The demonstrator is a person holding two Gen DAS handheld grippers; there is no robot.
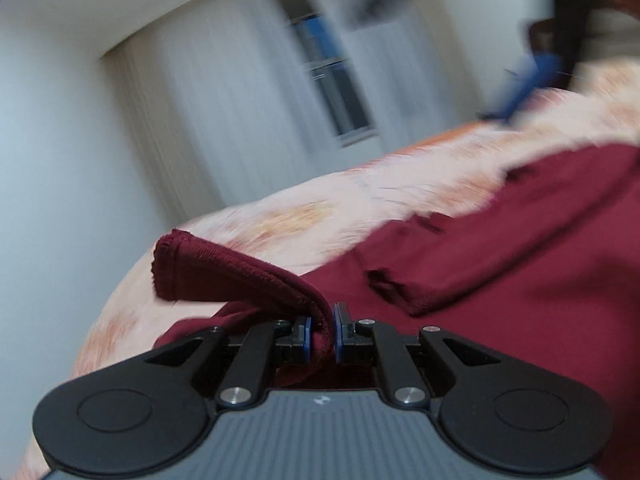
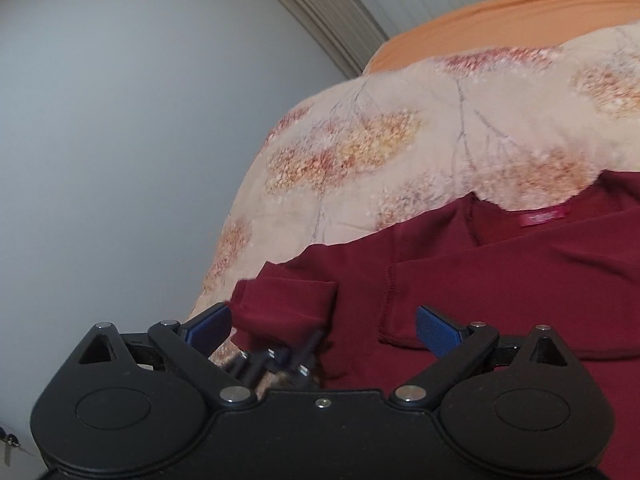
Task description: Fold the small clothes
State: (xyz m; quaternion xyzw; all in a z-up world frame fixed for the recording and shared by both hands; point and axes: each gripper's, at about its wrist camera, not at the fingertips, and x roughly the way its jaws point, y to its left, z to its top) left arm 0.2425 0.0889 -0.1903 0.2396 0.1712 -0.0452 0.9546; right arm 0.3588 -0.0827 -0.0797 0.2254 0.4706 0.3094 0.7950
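Note:
A maroon long-sleeved shirt lies spread on a floral bedspread. My left gripper is shut on a ribbed maroon edge of it, and the loose end sticks up to the left. One sleeve lies folded across the body. In the right wrist view the shirt shows its neckline and red label. My right gripper is open just above the cloth. A raised maroon cuff stands between its spread blue pads, with blurred dark gripper parts under it.
The bedspread drops off at its left edge toward a pale wall. An orange sheet shows at the far end of the bed. Behind the bed hang white curtains around a window. Blurred blue and dark gripper parts cross the upper right.

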